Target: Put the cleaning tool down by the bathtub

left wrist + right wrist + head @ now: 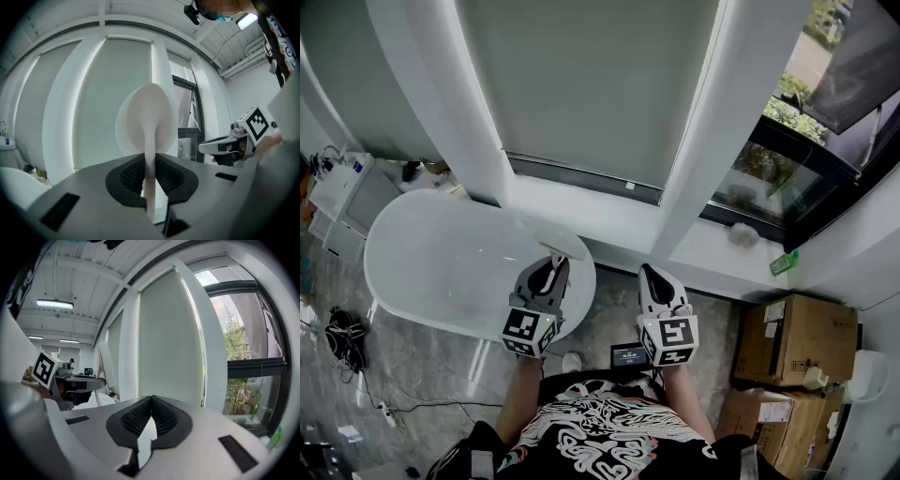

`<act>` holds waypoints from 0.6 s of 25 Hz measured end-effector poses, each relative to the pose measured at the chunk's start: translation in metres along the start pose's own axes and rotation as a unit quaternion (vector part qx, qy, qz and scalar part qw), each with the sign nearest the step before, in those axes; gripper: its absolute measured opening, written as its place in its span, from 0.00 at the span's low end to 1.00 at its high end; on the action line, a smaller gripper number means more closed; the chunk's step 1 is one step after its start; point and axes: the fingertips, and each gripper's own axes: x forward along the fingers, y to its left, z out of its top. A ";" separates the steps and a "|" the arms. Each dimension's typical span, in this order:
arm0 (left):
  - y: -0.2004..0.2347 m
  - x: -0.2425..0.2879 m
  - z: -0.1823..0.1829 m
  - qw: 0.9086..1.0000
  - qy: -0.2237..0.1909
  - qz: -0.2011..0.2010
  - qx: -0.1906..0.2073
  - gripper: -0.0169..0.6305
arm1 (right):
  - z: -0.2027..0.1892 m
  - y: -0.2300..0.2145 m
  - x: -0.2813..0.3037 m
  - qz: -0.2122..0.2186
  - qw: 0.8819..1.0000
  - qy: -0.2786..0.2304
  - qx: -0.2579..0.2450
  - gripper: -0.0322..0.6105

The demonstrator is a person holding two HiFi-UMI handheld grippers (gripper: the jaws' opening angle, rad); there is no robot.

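My left gripper [555,266] is shut on the white cleaning tool [561,241], a flat oval head on a thin handle. In the left gripper view the tool [149,123] stands upright, its handle pinched between the black pads [131,175] of my left gripper [149,165]. The tool hangs over the right end of the white bathtub [412,246]. My right gripper [649,274] is shut and empty, to the right of the tub above the grey floor. Its jaws [151,411] meet at the tips with nothing between them. Each gripper shows in the other's view.
A white pillar [473,122] and window sill [609,211] run behind the tub. Cardboard boxes [797,342] stand at the right. A white cabinet [342,192] is at the far left, with cables [342,337] on the marble floor [422,366]. A small green item [783,263] lies on the sill.
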 end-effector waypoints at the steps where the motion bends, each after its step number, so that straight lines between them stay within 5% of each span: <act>1: 0.000 0.002 0.001 1.000 -0.003 0.001 0.000 0.11 | 0.002 -0.002 0.002 -0.001 1.000 -0.002 0.000 0.09; 15: -0.005 -0.016 -0.005 1.000 0.004 0.003 -0.002 0.11 | -0.007 0.005 -0.009 0.001 0.999 -0.009 0.038 0.09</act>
